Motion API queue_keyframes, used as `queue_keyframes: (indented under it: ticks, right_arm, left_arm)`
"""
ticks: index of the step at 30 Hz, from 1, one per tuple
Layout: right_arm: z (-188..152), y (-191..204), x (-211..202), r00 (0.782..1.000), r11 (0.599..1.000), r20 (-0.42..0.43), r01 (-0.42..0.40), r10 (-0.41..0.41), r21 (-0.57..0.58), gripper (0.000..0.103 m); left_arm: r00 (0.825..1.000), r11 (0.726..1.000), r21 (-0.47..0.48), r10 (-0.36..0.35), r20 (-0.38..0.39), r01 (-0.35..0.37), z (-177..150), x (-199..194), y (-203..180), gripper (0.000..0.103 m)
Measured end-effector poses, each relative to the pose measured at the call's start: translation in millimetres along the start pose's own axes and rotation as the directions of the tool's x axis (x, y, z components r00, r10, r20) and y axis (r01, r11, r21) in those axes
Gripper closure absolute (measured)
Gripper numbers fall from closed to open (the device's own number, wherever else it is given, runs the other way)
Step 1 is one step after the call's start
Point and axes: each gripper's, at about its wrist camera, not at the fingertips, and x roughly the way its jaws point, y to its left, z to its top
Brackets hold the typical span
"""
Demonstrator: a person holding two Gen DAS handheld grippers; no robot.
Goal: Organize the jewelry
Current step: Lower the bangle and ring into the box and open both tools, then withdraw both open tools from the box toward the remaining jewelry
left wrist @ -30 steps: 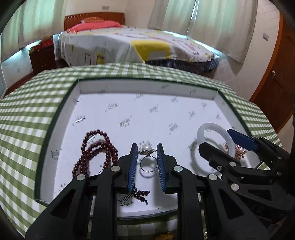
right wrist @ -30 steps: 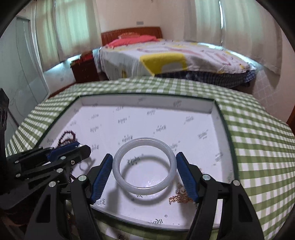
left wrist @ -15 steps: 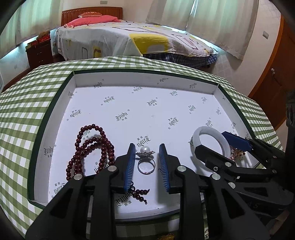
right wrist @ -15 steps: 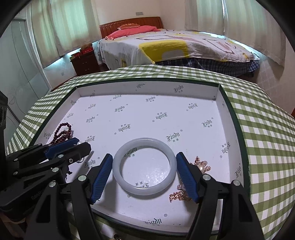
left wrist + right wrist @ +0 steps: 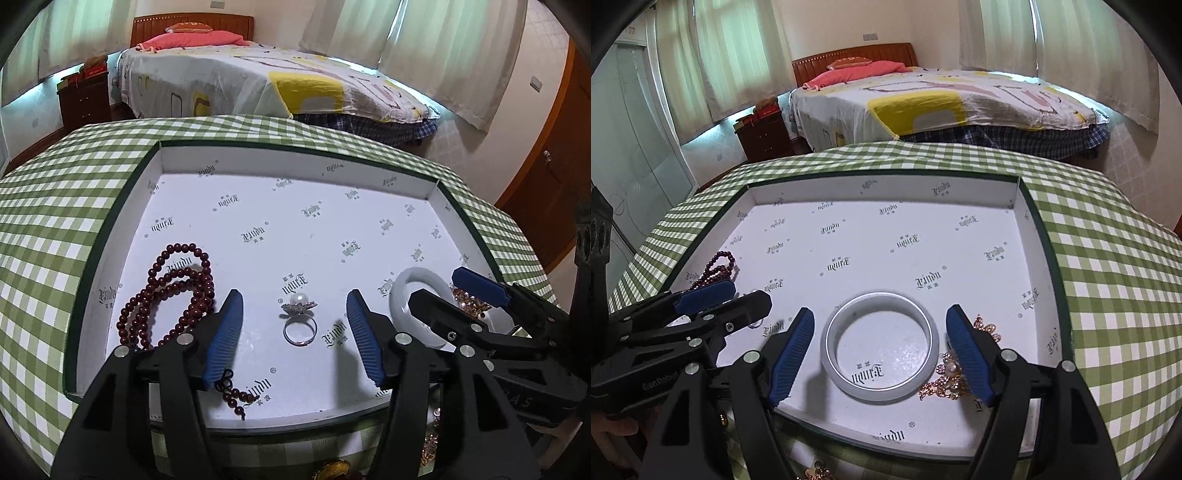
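Pearl ring [image 5: 298, 321] lies freed on the tray [image 5: 295, 157] floor between the left gripper [image 5: 295, 328] pads, jaws just opened – placing step looks done; right gripper [image 5: 880, 347] gapes around the white bangle [image 5: 880, 350], beads [image 5: 173, 291] at 9 o'clock – next, back off cleanly.

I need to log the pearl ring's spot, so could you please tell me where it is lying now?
In the left wrist view the pearl ring lies on the white tray floor near its front edge, between the dark red beads and the white bangle.
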Motion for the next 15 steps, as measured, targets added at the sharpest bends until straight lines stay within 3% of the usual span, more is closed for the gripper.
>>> queue_keyframes:
  ticks: [9, 15]
  right_arm:
    - [0, 3, -25, 0.998, 1.000, 0.065, 0.014, -0.015, 0.003, 0.031]
    - [-6, 8, -49, 0.993, 0.999, 0.117, 0.032, -0.034, 0.020, 0.031]
  left_arm:
    - [0.996, 0.999, 0.041, 0.030, 0.087, -0.033, 0, -29, -8, 0.033]
    - [0.979, 0.993, 0.083, 0.062, 0.193, -0.079, -7, -63, -18, 0.031]
